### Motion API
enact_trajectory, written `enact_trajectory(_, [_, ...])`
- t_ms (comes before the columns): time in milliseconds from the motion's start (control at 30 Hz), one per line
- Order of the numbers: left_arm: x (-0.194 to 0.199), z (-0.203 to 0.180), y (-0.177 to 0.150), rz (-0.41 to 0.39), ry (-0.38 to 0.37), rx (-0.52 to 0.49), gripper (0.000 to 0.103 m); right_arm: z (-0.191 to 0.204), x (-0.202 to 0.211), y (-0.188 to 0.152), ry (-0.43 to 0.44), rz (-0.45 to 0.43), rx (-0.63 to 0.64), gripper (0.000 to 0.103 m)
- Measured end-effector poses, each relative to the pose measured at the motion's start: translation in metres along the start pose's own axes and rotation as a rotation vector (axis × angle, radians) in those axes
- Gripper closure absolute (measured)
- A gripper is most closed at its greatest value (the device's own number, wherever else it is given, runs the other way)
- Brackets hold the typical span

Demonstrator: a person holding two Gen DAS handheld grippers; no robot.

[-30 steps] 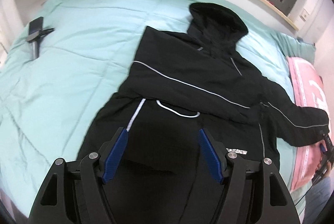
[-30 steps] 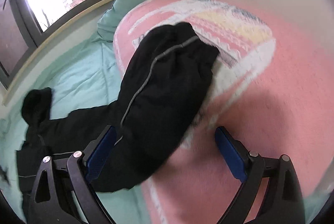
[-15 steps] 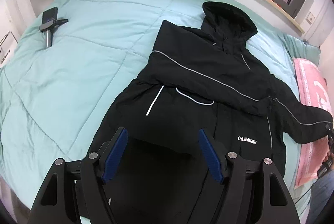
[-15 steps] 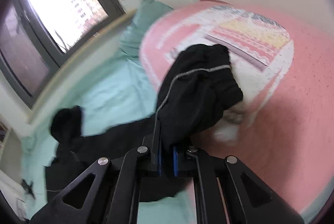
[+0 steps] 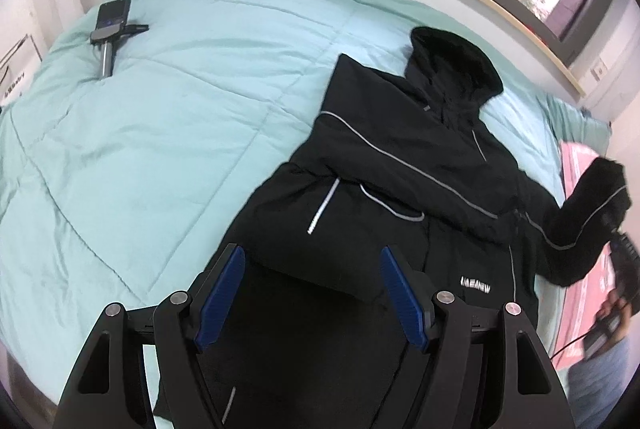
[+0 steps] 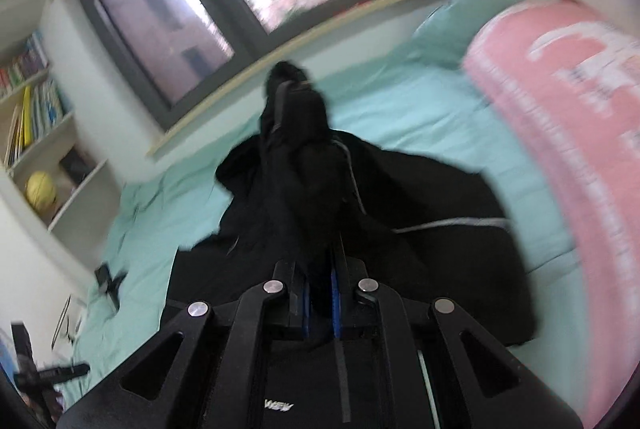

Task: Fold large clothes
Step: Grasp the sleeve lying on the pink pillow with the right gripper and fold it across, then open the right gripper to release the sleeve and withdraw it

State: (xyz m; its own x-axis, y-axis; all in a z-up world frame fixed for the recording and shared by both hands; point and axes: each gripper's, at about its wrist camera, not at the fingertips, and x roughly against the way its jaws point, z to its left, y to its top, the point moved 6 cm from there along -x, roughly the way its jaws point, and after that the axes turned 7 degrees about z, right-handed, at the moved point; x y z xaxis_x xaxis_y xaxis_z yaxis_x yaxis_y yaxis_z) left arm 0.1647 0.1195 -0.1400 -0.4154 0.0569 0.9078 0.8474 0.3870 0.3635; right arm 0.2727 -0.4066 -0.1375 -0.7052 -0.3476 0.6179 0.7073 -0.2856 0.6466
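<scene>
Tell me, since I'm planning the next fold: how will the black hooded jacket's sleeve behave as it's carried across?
Likely floppy: the sleeve sags between the right gripper and the black hooded jacket. Probably bulky, since it bunches thickly between the pads. It may drag the body along the quilt.

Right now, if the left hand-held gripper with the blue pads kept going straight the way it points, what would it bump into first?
Probably the black hooded jacket spread on the teal quilt. The left hand-held gripper is open and angled down at the jacket's lower body, with nothing else between them, though depth is hard to judge.
</scene>
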Motion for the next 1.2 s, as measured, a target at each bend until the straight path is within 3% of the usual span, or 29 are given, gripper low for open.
enact_trajectory(167, [-0.017, 0.011, 0.009, 0.03, -0.014, 0.028, 0.031, 0.017, -0.065, -0.04, -0.02, 0.146, 0.001, 0.093])
enact_trajectory(267, [-0.033, 0.01, 0.009, 0.063, -0.056, 0.054, 0.031, 0.014, -0.098, -0.064, -0.072, 0.234, -0.004, 0.084])
enact_trajectory(367, [-0.051, 0.005, 0.009, 0.105, -0.091, 0.075, 0.031, 0.002, -0.117, -0.082, -0.06, 0.281, -0.076, 0.081])
enact_trajectory(467, [-0.065, -0.013, 0.01, 0.129, -0.105, 0.032, 0.031, -0.008, -0.129, -0.09, -0.074, 0.3, -0.112, 0.075])
enact_trajectory(533, [-0.071, -0.041, 0.011, 0.128, -0.18, -0.03, 0.031, -0.008, -0.136, -0.095, -0.099, 0.337, -0.08, 0.073])
enact_trajectory(567, [-0.074, -0.057, 0.011, 0.129, -0.22, -0.072, 0.031, -0.006, -0.138, -0.096, -0.117, 0.345, -0.037, 0.07])
enact_trajectory(633, [-0.081, -0.096, 0.006, 0.141, -0.286, -0.179, 0.031, 0.004, -0.136, -0.099, -0.143, 0.366, 0.066, 0.051])
enact_trajectory(667, [-0.086, -0.123, 0.003, 0.155, -0.321, -0.244, 0.031, 0.01, -0.132, -0.099, -0.162, 0.37, 0.097, 0.033])
enact_trajectory(700, [-0.092, -0.148, 0.001, 0.171, -0.356, -0.298, 0.031, 0.013, -0.122, -0.097, -0.182, 0.352, 0.108, 0.021])
enact_trajectory(767, [-0.1, -0.193, 0.002, 0.187, -0.42, -0.376, 0.031, 0.021, -0.092, -0.093, -0.189, 0.274, 0.12, 0.012])
enact_trajectory(933, [-0.129, -0.278, 0.017, 0.223, -0.532, -0.453, 0.03, 0.02, -0.025, -0.088, -0.168, 0.143, 0.122, 0.007])
enact_trajectory(1133, [-0.191, -0.348, 0.012, 0.357, -0.549, -0.447, 0.03, -0.009, 0.023, -0.08, -0.189, 0.071, 0.013, 0.007])
enact_trajectory(1200, [-0.215, -0.356, 0.005, 0.382, -0.471, -0.46, 0.03, -0.017, 0.031, -0.079, -0.211, 0.061, -0.007, 0.007])
